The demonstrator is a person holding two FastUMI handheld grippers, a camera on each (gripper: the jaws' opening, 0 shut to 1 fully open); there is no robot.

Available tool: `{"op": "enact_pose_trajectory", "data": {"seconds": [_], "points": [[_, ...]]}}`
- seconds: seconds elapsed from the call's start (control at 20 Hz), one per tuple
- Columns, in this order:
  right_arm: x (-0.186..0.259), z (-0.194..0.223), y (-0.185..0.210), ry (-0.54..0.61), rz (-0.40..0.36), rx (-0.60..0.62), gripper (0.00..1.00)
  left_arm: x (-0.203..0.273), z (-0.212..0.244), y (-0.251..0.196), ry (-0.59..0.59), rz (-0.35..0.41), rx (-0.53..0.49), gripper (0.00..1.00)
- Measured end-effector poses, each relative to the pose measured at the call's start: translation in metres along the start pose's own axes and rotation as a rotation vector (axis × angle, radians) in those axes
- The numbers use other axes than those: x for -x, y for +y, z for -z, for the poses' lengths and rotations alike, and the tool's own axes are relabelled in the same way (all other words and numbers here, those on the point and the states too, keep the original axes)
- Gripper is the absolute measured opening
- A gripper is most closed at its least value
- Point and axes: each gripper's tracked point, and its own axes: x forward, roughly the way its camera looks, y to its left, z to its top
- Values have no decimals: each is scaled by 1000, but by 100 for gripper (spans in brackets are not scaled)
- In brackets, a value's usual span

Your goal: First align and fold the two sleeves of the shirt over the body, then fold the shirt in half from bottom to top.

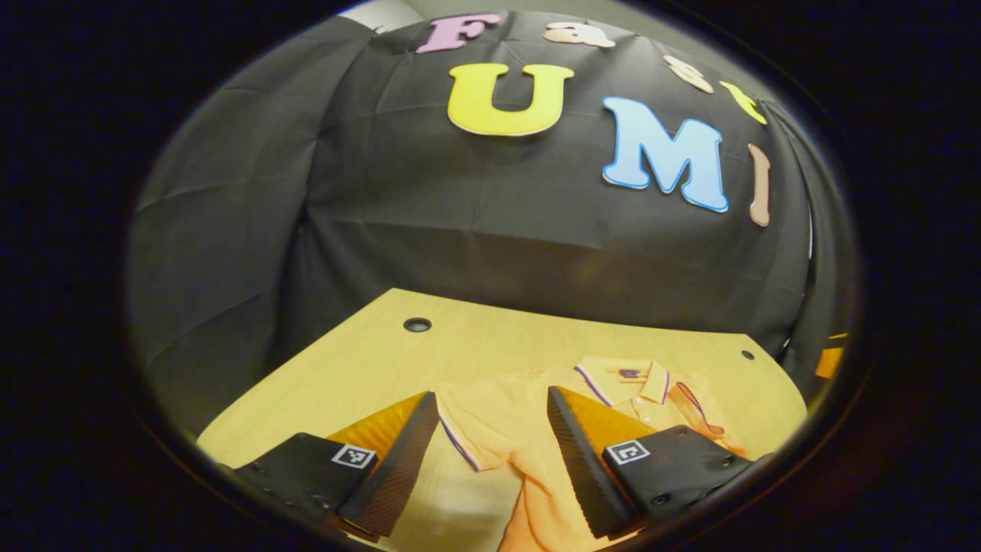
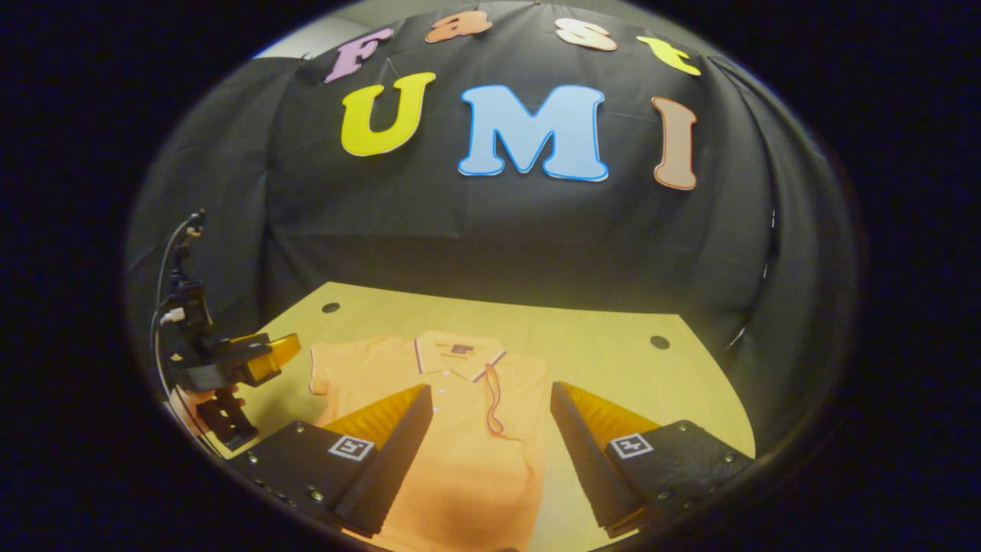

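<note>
Lying flat on wooden table (image 2: 613,330), orange polo shirt (image 2: 467,429), hovering above shirt, left gripper (image 1: 490,429) and right gripper (image 2: 490,425), jaws gaping apart

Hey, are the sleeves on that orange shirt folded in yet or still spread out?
One of each. The shirt has one sleeve spread flat on the table; the other sleeve lies folded over the body.

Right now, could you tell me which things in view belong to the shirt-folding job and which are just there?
Part of the job:
- orange polo shirt, lying flat, right sleeve already folded over the body, left sleeve still spread out
- left gripper, open
- right gripper, open

Just there:
- wooden table
- holes in the tabletop
</note>
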Motion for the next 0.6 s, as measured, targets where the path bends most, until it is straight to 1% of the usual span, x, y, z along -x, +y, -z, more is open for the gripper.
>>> {"op": "enact_pose_trajectory", "data": {"seconds": [0.2, 0.35, 0.5, 0.6], "points": [[30, -1, -2, -14, 12, 7, 96, -38, 23, 14, 54, -41, 53, 93], [44, 2, -3, -14, 23, 12, 96, -59, 30, 29, 74, -82, 89, 94], [54, 11, 1, 2, 26, 9, 96, -79, 36, 41, 95, -103, 97, 93], [60, 17, 7, 16, 22, 4, 96, -95, 42, 47, 121, -113, 92, 95]]}}
